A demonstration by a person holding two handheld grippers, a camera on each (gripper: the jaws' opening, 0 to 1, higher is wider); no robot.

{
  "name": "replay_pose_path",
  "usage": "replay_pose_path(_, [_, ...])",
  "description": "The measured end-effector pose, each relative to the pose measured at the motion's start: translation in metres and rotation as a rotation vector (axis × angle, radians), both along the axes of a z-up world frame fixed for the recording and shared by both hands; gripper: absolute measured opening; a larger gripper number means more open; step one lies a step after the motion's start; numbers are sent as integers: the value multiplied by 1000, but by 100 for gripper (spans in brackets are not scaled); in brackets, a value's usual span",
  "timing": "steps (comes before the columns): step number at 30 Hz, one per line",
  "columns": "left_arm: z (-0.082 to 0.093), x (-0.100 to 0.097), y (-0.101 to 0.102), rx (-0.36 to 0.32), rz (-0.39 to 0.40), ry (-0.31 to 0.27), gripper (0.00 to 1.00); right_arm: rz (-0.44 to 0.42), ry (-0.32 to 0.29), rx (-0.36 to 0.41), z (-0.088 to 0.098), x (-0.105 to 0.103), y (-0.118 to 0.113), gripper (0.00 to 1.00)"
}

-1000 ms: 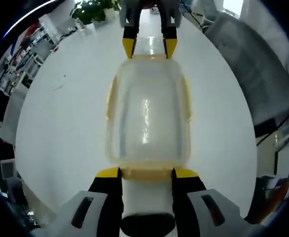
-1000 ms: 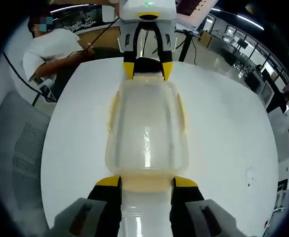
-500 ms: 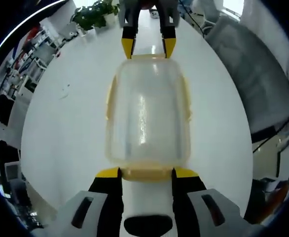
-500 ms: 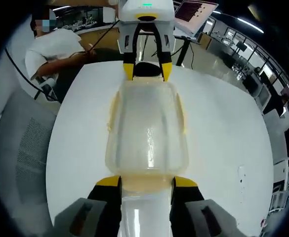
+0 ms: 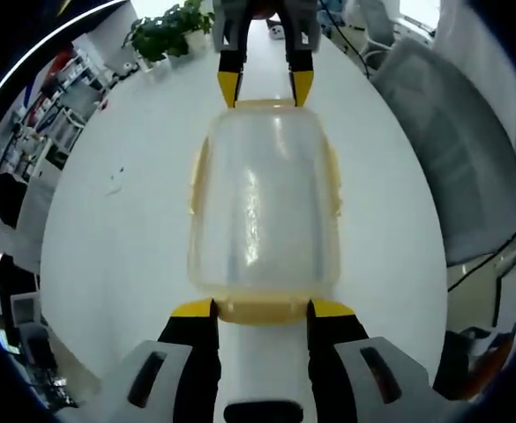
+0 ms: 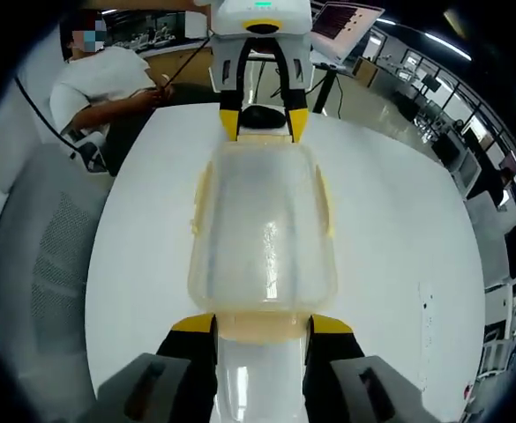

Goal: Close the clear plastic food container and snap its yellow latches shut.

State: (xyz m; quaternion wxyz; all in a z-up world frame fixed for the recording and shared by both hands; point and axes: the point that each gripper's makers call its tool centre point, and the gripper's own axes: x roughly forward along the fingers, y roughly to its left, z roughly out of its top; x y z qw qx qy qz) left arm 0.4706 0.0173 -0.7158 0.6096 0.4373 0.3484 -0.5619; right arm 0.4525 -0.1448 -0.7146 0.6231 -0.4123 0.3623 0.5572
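Left gripper view shows us the clear rectangular plastic food container point(image 5: 263, 207) lying on the round white surface point(image 5: 116, 229), lid on, with its long axis running straight away from our left tool point(image 5: 261, 308) toward our right tool point(image 5: 265, 88). We see the left tool's two yellow-tipped black jaws spread to either side of the yellow latch point(image 5: 262, 310) on the near short end, their tips just at that end's corners; whether they press on it we cannot tell. At the far short end the right tool's yellow tips stand apart in the same way, either side of the far yellow latch point(image 5: 265, 104). Pale yellow latches run along both long sides of the container point(image 5: 194, 181), lying flat against its walls.

From the right gripper view we get the same line reversed: the container point(image 6: 262, 233) stretches lengthwise from our right tool point(image 6: 261, 324) to the left tool point(image 6: 264, 123), each with jaws held wide across a short end. The container sits near the middle of the surface point(image 6: 399, 247), well away from its edges.

Beyond the far edge in this view a person in a white shirt point(image 6: 108, 79) sits, and a grey mesh chair back point(image 6: 37, 264) stands beside the edge. In the left gripper view a green potted plant point(image 5: 165, 31) stands past the far edge.
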Motion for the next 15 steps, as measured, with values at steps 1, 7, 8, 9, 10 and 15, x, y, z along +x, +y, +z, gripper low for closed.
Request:
replay_pose_path(1, [0,0,-2,-1,0,0,36,-1,2,1,0,-1,-2,35])
replay_pose_path(7, [1,-1,-13,-4,-1,0,36,1,2,2,0,-1,-13,35])
replay_pose_path(8, [1,0,-15,-5,-1,0,36,1,3,3,0,-1,-14,35])
replay_pose_path(9, [1,0,-17,-4,-1,0,36,1,3,3,0,-1,-15,35])
replay_pose_path(10, [2,0,-19,-3,-2,-2,36,1,3,1,0,0,-17,35])
replay_pose_path(15, [4,0,-29,-10,0,-2,36,5,1,-5,0,1,-28,35])
